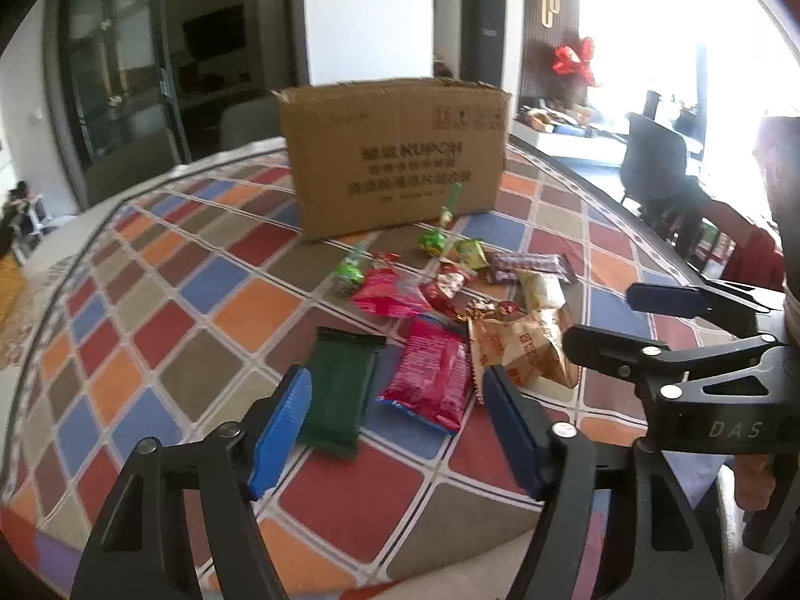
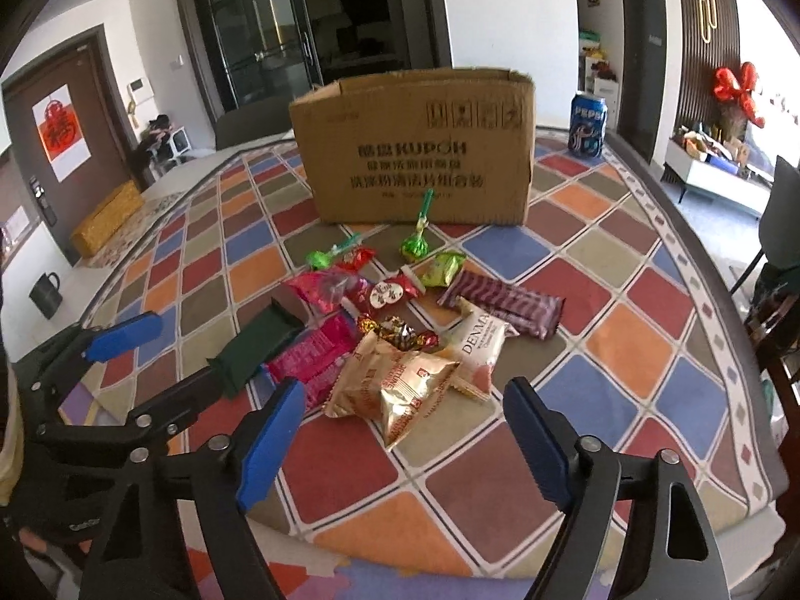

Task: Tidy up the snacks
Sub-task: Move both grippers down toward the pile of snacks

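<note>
Barely begun: a heap of wrapped snacks, among them a dark green bar (image 1: 340, 390), a pink packet (image 1: 430, 375), a gold cookie bag (image 2: 400, 385) and a purple bar (image 2: 505, 302), lies loose on the checkered tablecloth (image 2: 625, 340) before the cardboard box (image 2: 415, 150). Left gripper (image 1: 395, 425) and right gripper (image 2: 405, 442) hover near the heap, jaws apart, holding nothing; no snack appears sorted yet.

tablecloth (image 2: 615, 340): red, blue, orange, olive diamonds;
box (image 2: 415, 150): brown, black print;
flat packet (image 1: 340, 390): dark green;
pads (image 2: 270, 445): blue
</note>
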The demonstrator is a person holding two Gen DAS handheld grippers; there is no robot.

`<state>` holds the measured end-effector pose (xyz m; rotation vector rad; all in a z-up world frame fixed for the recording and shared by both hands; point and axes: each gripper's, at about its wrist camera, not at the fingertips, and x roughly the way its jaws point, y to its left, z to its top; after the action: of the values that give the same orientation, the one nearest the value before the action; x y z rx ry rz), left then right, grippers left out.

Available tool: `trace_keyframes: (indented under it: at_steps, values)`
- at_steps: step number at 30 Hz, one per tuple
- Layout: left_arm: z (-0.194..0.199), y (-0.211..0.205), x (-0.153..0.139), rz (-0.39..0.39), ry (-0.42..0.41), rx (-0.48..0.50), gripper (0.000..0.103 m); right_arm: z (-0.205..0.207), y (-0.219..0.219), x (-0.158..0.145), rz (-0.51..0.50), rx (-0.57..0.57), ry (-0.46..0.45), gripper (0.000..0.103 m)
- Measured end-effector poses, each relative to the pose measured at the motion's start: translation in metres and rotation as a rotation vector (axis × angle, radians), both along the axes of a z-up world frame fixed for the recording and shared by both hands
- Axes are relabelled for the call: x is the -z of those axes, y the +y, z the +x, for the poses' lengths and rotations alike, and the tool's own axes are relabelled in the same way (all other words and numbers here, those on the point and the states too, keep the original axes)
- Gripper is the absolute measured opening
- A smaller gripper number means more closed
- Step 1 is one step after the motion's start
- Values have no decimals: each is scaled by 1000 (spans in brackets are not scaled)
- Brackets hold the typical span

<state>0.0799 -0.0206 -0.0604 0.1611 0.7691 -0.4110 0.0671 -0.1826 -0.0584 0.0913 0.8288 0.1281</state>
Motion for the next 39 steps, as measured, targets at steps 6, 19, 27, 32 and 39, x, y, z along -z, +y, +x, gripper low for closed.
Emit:
trace_keyframes:
  at_steps: [6, 19, 27, 32, 39]
  values:
    - [18, -6, 18, -3, 49, 57, 60, 14, 1, 16, 21, -3, 61, 74]
    - [45, -17, 43, -11, 127, 112, 52, 33, 4, 37, 59, -19, 139, 64]
    - [55, -19, 54, -47, 185, 108, 42, 41, 2, 46, 93, -25, 175, 57]
    - [54, -19, 53, -64, 190, 97, 33, 42, 1, 50, 115, -35, 184, 49]
    - [47, -19, 51, -73, 190, 71, 30, 40, -1, 50, 140, -36, 177, 38]
